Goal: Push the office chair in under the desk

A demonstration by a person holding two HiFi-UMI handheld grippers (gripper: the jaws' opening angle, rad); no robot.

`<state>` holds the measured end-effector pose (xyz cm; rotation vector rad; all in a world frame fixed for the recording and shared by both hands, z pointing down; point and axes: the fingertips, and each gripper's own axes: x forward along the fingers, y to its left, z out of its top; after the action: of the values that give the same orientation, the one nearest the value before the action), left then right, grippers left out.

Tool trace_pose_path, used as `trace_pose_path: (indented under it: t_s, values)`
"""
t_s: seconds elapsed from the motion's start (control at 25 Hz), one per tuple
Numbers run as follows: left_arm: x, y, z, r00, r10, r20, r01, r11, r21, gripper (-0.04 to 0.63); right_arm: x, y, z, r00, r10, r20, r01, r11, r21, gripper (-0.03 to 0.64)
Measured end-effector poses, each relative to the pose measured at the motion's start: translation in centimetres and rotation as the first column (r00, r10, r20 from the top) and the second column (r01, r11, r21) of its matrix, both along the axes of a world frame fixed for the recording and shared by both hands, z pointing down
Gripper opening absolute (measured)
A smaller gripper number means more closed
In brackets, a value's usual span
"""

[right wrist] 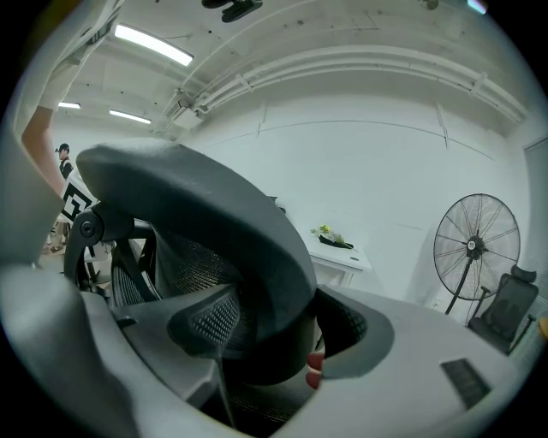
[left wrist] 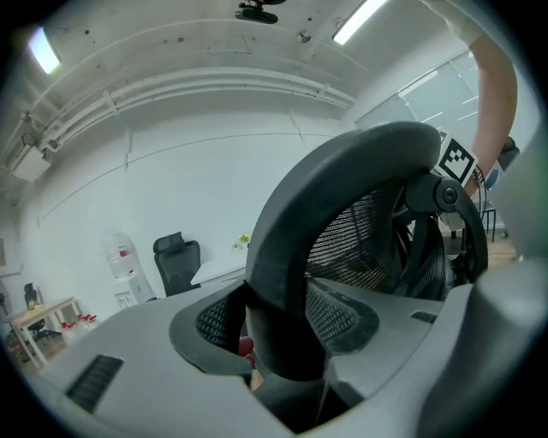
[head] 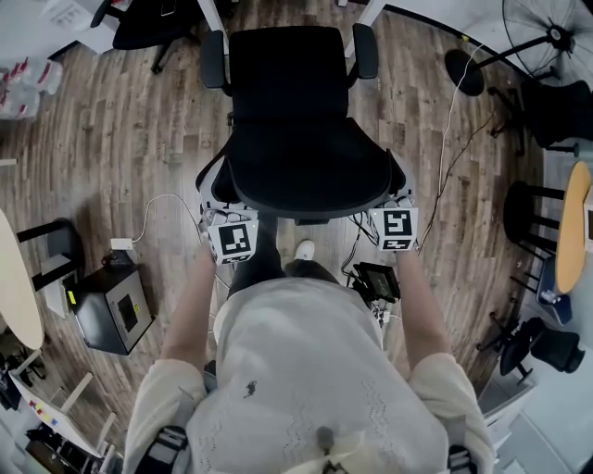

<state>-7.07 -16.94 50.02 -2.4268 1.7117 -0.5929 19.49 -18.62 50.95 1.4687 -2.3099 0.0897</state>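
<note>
On the left, the left hand-held gripper [head: 215,196] is closed on the left edge of the backrest [head: 310,176]. Its jaws are set wide around the thick frame. In the middle, the office chair [head: 292,93] is seen on the wooden floor [head: 120,139]. Its back is near the person and its seat is pointed far, towards the white legs of the worktop [head: 212,13]. The seat's far end is close to those legs, but the chair is not yet pushed under. On the right, the right hand-held gripper [head: 400,196] is closed on the right edge of the backrest in the same way. The pushing step seems to be in hand. Next, an even push from both sides is needed, so the chair is rolled straight between the legs and not bumped into one.
</note>
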Motion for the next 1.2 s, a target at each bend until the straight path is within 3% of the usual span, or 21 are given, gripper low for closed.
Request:
trace_pose_path:
  t_s: [0.48,1.2]
  values:
    - [0.6,-3.3,0.0,1.000,0.003,0.005,-0.003,1.000,0.001,0.232,0.7,-3.2,0.2,1.000,0.003,-0.004,-0.003,1.000,-0.002,0.290]
    - [-1.8,-10.5,0.2,1.000,0.027,-0.006,-0.027,1.000,-0.012,0.233,-1.8,-9.9,0.0,1.000,0.024,0.004,-0.024,1.000,-0.012,0.290]
